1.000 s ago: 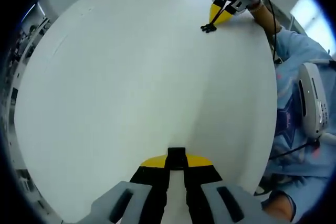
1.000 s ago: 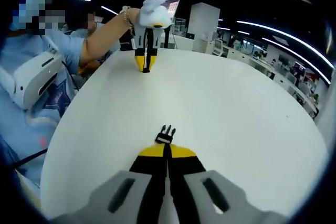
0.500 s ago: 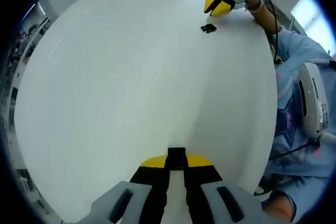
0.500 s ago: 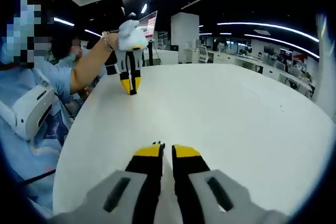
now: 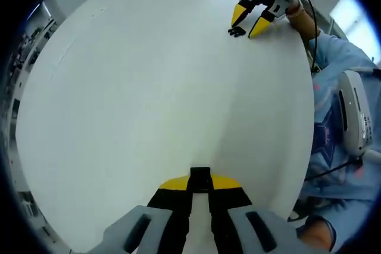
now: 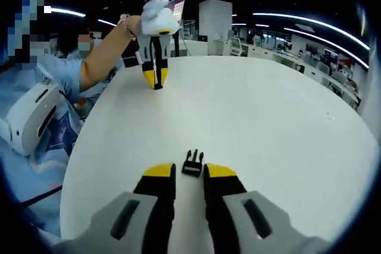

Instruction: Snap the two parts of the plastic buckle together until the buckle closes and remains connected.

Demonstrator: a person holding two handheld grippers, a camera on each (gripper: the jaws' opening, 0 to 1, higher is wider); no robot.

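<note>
In the left gripper view my left gripper (image 5: pixel 200 191) sits at the bottom centre of the frame, its two yellow-tipped jaws pressed together on the socket half of the buckle (image 5: pixel 200 177), a small black block poking out between the tips. It rests low over the white round table (image 5: pixel 149 87).

At the upper right of that same view I see my right gripper (image 5: pixel 254 21), jaws spread apart, tips pointing down at the table. The pronged half of the buckle (image 5: pixel 237 31) lies flat on the table just below its tips, free of them.

In the right gripper view the jaws of the right gripper (image 6: pixel 190 171) rise from the bottom centre with a clear gap between them. The pronged half (image 6: pixel 192 163) lies on the table right at the yellow tips, prongs pointing away from me. At the upper left of this frame the left gripper (image 6: pixel 155 80) stands upright on the table (image 6: pixel 268 117), held by a person's hand (image 6: pixel 156 19).
</note>
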